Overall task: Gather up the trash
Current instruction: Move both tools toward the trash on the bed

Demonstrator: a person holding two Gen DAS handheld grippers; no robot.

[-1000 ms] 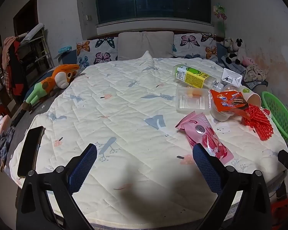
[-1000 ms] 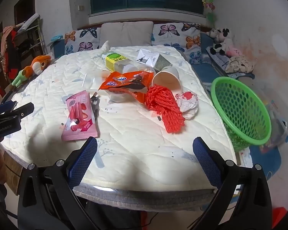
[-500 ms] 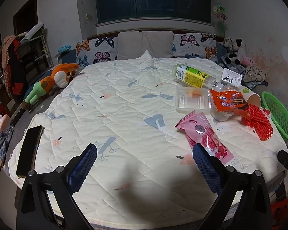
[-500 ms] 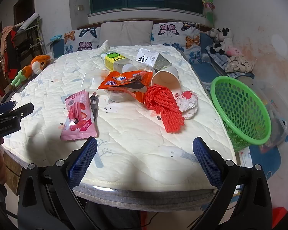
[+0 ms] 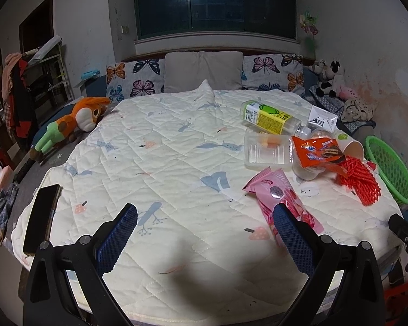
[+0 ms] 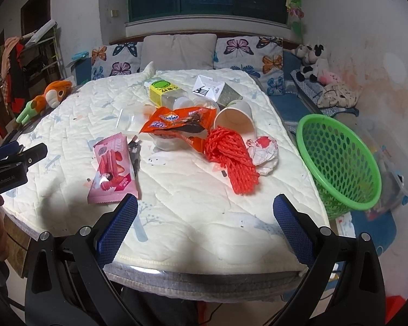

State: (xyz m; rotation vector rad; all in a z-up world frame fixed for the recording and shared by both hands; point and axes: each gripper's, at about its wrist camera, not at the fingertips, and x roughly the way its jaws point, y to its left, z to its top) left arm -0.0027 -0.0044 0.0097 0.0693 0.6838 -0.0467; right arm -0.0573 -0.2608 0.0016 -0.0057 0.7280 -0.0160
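Hovering over the foot of the quilted bed (image 5: 176,163), the left gripper (image 5: 204,233) and the right gripper (image 6: 204,225) both have their jaws wide apart, with nothing between them.

Trash lies in a cluster on the bed's right side: a pink snack wrapper (image 6: 113,172) nearest the foot, an orange wrapper (image 6: 176,119) draped over a clear cup, a red foam net (image 6: 231,160), a paper cup (image 6: 235,116) on its side, a tipped bottle (image 5: 269,118) and a clear plastic tray (image 5: 268,150). Only the right wrist view shows a crumpled wrapper (image 6: 263,153) beside the net and the whole green basket (image 6: 340,160) standing off the bed's right edge, tilted. Only the left wrist view shows a dark phone (image 5: 40,217) at the bed's left edge; both views show the orange plush toy (image 5: 70,125).
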